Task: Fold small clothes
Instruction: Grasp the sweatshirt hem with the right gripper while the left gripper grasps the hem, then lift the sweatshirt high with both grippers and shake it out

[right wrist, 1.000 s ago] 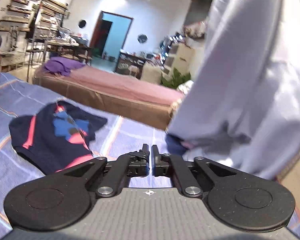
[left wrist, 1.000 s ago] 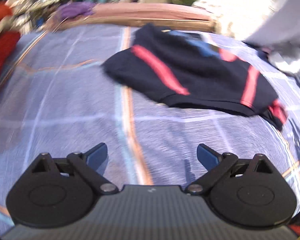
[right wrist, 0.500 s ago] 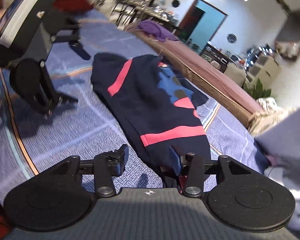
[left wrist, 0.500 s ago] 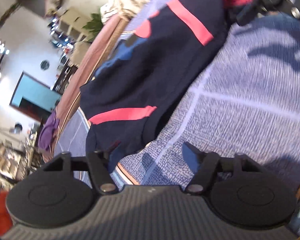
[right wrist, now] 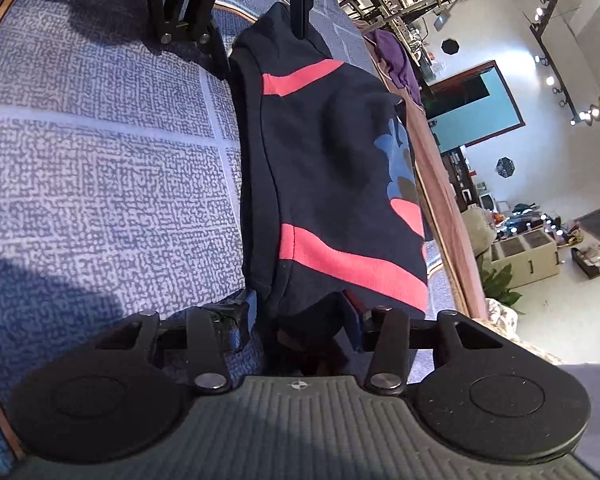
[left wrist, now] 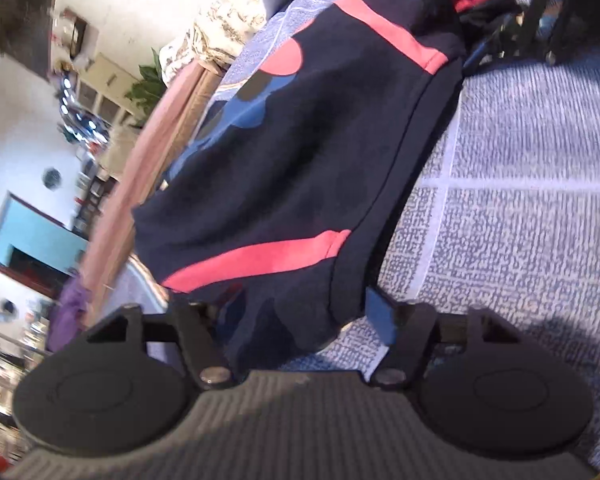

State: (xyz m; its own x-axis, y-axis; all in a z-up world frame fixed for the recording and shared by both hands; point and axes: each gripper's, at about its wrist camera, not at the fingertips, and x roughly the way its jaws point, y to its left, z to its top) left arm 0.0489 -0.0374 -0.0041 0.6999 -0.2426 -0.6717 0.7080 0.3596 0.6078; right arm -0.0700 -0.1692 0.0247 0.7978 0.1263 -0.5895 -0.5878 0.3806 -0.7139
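Two grippers bracket our dark garment [left wrist: 308,168] end to end along its long axis: left gripper [left wrist: 296,316] and right gripper [right wrist: 304,320] each straddle an end, jaws just narrowing, not yet pinching.

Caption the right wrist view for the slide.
Right gripper straddles one end of the navy, red-striped garment on the blue bedspread; left gripper straddles the other.

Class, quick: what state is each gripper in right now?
Left gripper: jaws just closing around one end of the shirt; grip cannot be told.
Right gripper: jaws just closing around the shirt's other end; grip cannot be told.
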